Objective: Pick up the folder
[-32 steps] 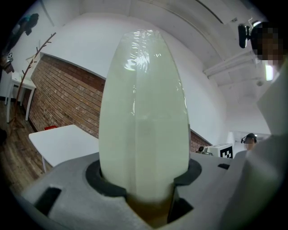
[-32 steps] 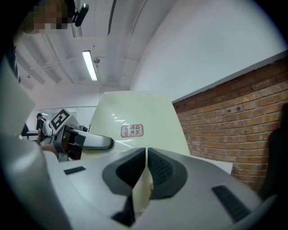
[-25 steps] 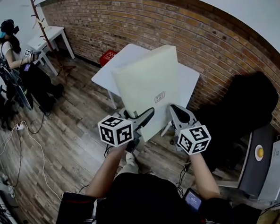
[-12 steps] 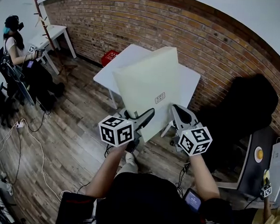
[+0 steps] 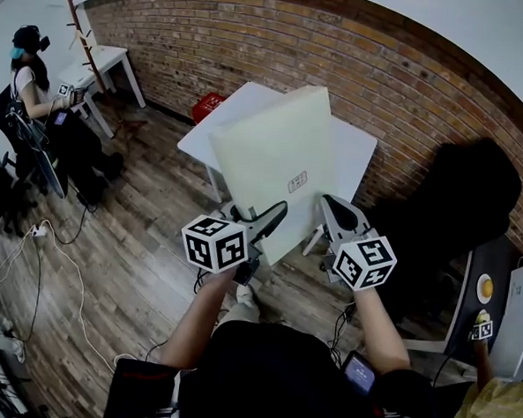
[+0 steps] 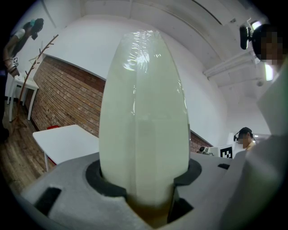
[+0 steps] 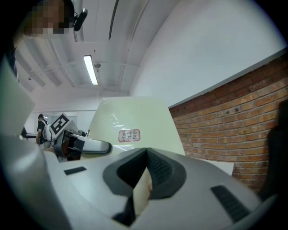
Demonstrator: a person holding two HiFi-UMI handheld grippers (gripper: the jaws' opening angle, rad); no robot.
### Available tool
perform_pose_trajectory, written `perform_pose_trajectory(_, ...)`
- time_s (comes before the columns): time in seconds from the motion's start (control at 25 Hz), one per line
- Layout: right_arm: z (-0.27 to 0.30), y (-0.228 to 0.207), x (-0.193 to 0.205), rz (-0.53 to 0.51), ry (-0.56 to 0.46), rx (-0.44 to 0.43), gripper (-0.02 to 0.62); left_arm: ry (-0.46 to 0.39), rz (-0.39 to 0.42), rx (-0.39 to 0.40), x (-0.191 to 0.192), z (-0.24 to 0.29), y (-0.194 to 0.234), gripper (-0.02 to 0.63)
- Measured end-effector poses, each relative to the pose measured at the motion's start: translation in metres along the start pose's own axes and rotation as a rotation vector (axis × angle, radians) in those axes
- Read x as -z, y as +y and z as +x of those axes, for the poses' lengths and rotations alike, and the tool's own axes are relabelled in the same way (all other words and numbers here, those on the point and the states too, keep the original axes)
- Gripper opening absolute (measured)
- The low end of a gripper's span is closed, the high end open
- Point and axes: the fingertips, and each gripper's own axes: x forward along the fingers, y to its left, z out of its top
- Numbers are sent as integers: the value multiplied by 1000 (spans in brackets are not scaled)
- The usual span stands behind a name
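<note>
The left gripper [image 5: 268, 220] has its jaws spread wide and clamped on the thick lower edge of the cream folder [image 5: 278, 152]. The right gripper [image 5: 332, 210] has its jaws pressed together, pinching the folder's thin edge. The folder is in the air, tilted, above the white table [image 5: 355, 152]. Behind the table runs a brick wall [image 5: 254, 44].

head view: high, steeply down | gripper views: along jaws, close-up | all share pale cream glossy flat folder [image 5: 278, 160], red brick wall [image 5: 254, 44]
</note>
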Motion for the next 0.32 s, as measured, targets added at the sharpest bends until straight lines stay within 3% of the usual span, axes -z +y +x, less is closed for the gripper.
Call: perform_pose_trajectory(0.32,-2,-2,0,5,-6,-7,28,-5,6,-16,1,0,0,268)
